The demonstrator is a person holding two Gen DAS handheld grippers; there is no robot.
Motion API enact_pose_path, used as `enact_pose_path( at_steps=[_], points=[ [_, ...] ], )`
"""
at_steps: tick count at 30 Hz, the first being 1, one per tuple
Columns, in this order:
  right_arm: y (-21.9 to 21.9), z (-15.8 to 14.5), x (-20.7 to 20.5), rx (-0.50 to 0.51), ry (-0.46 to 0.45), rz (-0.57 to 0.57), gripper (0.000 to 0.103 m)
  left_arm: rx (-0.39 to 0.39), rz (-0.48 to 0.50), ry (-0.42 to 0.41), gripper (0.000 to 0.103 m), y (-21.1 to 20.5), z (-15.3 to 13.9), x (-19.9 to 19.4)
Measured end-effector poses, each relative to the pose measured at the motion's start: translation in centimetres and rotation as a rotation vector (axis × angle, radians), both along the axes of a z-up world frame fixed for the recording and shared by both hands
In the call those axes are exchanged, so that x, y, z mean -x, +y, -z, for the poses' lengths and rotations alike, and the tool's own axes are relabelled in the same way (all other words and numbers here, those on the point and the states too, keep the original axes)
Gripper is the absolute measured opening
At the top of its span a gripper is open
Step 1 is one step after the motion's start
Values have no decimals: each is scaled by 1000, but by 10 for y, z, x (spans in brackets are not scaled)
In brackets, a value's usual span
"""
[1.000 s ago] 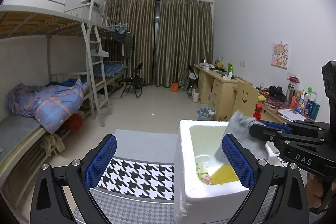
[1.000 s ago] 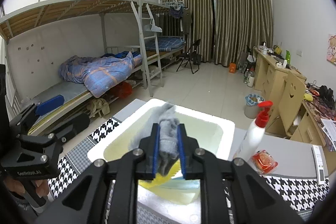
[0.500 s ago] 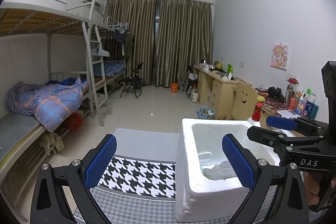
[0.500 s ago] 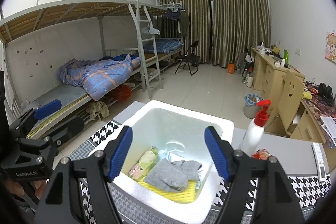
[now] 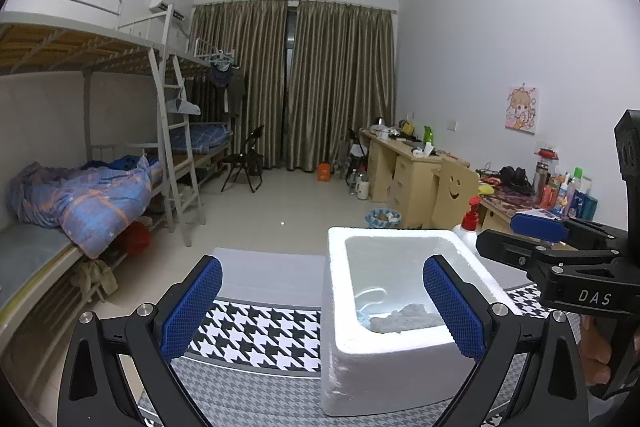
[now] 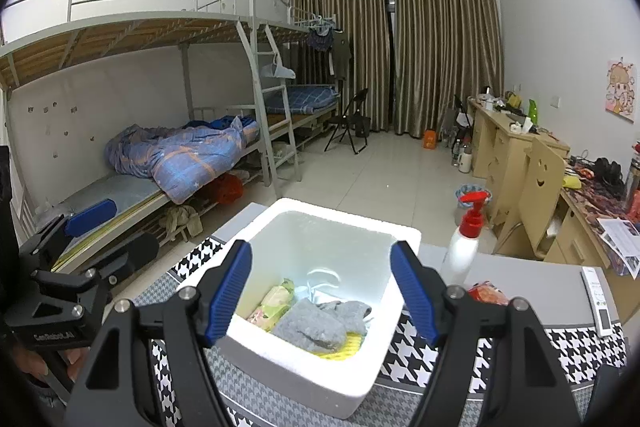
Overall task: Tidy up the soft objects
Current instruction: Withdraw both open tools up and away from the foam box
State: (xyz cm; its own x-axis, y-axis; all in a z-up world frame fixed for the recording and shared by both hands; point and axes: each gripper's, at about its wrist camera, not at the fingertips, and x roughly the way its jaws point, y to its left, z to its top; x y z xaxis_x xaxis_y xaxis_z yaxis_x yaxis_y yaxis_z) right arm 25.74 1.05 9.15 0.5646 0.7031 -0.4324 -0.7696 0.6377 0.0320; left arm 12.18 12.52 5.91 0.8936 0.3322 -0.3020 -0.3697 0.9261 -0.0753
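Observation:
A white foam box (image 6: 316, 375) stands on the houndstooth tablecloth (image 6: 520, 347). Inside it a grey cloth (image 6: 320, 323) lies loose on a yellow item (image 6: 350, 343), beside a green and pink pack (image 6: 276, 301). My right gripper (image 6: 322, 247) hovers above the box's near side; its jaws are opening and nothing is between them. In the left wrist view it reaches in from the right (image 5: 520, 239) over the box (image 5: 360, 367), where the cloth (image 5: 404, 319) looks pale. My left gripper (image 5: 322, 267) is open and empty at the box's left side, seen too in the right wrist view (image 6: 112, 233).
To the right of the box stand a white pump bottle with a red top (image 6: 464, 255), a red packet (image 6: 488, 293) and a remote (image 6: 598, 297). Bunk beds line the left wall and wooden desks the right one. The table's far edge runs just behind the box.
The right gripper opened and let go of the grey cloth, which dropped into the box. The gripper then drew back a little. The left gripper stayed put.

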Motion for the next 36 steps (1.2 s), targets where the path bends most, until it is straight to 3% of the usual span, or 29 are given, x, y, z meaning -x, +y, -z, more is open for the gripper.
enact_pose_path(
  at_steps=[2,8,36],
  points=[
    [-3,-2,3,-10,-8,7,86,5,15,1,102,-3,-1,2],
    [-18,-4,9,-45,-27,29,95,-5,34,-5,102,-14,-5,6],
    [-62,-8,39,-86,-83,51,96,-51,87,-18,102,-58,-11,28]
  ],
)
